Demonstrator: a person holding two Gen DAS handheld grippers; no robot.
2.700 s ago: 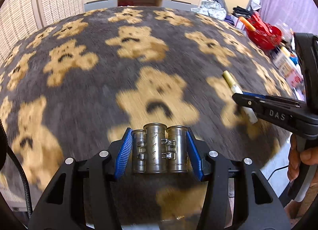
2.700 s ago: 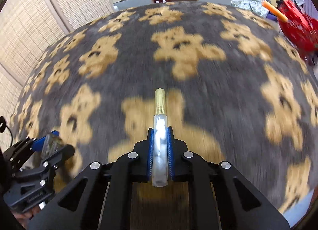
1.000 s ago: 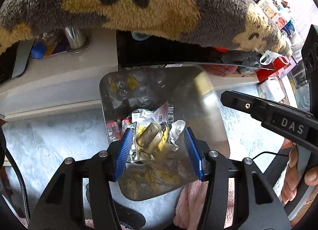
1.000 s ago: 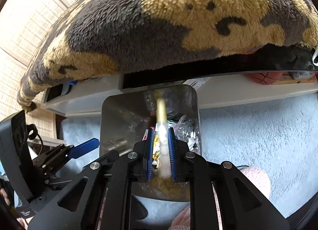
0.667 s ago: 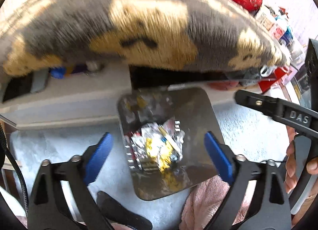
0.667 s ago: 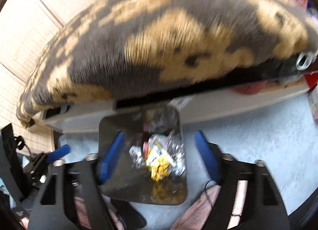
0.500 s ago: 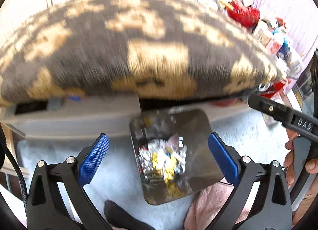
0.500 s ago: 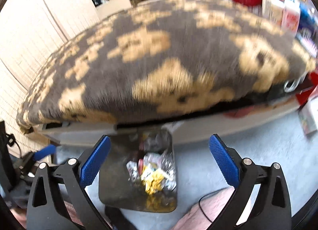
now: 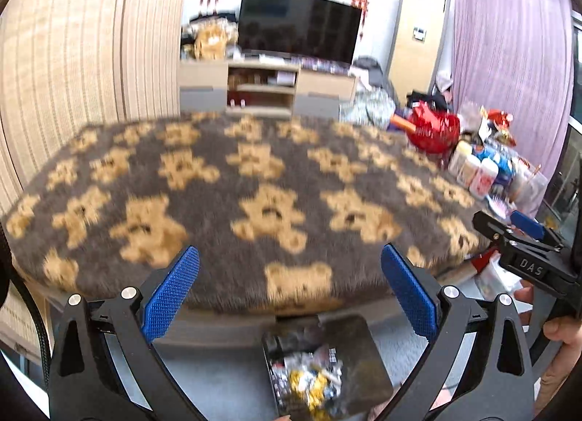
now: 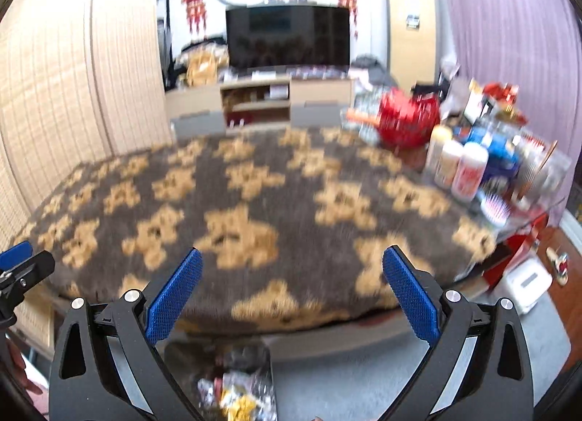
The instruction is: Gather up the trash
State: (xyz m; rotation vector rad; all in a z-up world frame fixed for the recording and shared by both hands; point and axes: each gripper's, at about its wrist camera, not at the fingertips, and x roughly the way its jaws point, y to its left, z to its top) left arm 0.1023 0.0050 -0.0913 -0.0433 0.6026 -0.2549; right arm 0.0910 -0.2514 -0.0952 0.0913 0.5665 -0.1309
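A shiny metal trash bin (image 9: 360,344) stands on the floor below the table's front edge, holding crumpled wrappers and other trash (image 9: 313,381). It also shows low in the right wrist view (image 10: 189,355). My left gripper (image 9: 289,292) is open and empty, raised above the bin and facing the table. My right gripper (image 10: 291,292) is open and empty too. The right gripper shows at the right edge of the left wrist view (image 9: 523,239). The left gripper shows at the left edge of the right wrist view (image 10: 22,268).
A table covered with a grey blanket with tan teddy bears (image 9: 254,184) fills the middle. Bottles and a red basket (image 10: 407,119) crowd its right side. A TV stand (image 9: 265,90) is behind. A white box (image 10: 523,282) sits on the floor at right.
Both grippers opened over the bin and dropped the metal piece and the gold-tipped tube into it. Both then rose and tilted up from the bin toward the table.
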